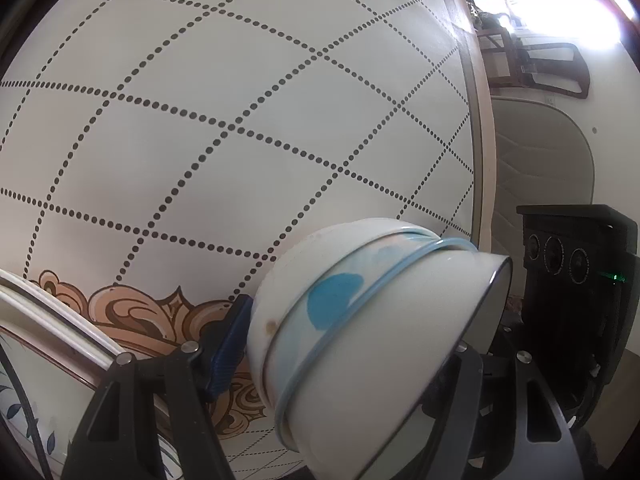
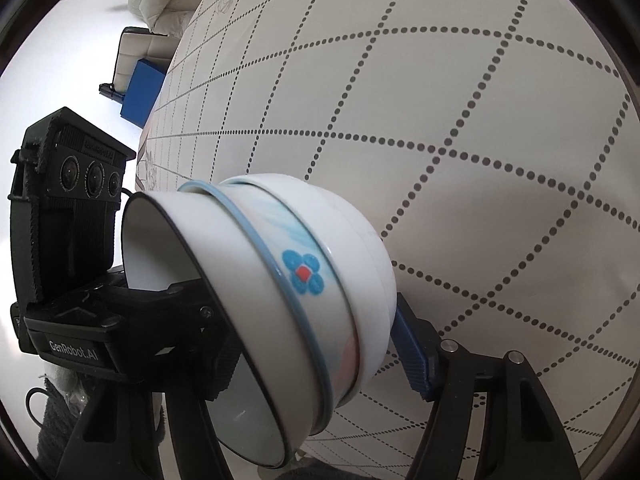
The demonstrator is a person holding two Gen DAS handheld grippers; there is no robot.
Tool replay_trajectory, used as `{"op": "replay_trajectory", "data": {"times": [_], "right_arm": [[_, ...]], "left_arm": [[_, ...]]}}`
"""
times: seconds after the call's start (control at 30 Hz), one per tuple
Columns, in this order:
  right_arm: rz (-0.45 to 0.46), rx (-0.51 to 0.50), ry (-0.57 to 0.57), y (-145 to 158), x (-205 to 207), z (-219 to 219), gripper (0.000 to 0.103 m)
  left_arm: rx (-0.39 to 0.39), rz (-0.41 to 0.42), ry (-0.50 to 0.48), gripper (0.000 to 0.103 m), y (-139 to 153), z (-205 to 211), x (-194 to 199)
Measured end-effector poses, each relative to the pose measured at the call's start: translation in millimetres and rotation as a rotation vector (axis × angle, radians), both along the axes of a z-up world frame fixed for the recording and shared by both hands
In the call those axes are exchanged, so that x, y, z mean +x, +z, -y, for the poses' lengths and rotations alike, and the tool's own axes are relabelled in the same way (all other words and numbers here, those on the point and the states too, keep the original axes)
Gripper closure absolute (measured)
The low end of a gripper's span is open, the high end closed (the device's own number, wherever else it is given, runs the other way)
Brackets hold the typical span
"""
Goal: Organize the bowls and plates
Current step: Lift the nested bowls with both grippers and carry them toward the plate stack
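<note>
**Nested bowls held on their side between two grippers**

The stack of bowls (image 1: pixel 360 332) hung tipped on its side above the tablecloth (image 1: pixel 240 100), and that tilt was the main hazard. The left gripper (image 1: pixel 344 364) pinched it with one blue pad (image 1: pixel 228 344) against the base of the outermost bowl and the other finger hidden behind the dark rim — closed on the stack, as far as the left wrist view showed. The right gripper (image 2: pixel 320 344) held it the same way from the opposite side, one blue pad (image 2: pixel 412 356) on the base and the other finger reaching inside the open mouth.

Three bowls appeared nested: a plain white one outermost (image 2: pixel 360 248), a blue-flowered one (image 2: pixel 304 276) in the middle, and a dark-rimmed one (image 2: pixel 192 280) innermost. With the mouth turned sideways, the inner bowls could probably slide out if either grip eased or the two grippers drew apart. Glazed ceramic against small pads looked slippery — a twist might let the stack rotate. A fall near the table edge (image 1: pixel 478 140) could chip or break it.

The innermost bowl looked empty. A plate rim (image 1: pixel 56 316) showed at the lower left of the left wrist view; its contents could not be seen.
</note>
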State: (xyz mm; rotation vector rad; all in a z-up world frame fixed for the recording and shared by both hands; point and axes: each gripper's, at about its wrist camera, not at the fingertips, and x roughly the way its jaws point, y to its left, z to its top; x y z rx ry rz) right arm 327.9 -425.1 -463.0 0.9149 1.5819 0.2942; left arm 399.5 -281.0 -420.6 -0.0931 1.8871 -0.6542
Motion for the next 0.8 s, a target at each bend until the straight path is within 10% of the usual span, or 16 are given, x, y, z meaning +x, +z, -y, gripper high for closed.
{"op": "replay_trajectory", "data": {"times": [0.8], "right_arm": [[0.016,-0.021,0.028,5.6,9.2,2.6,0.035]], "left_arm": [[-0.018,0.007,0.040,0.038,3.6,-17.7,3.8]]}}
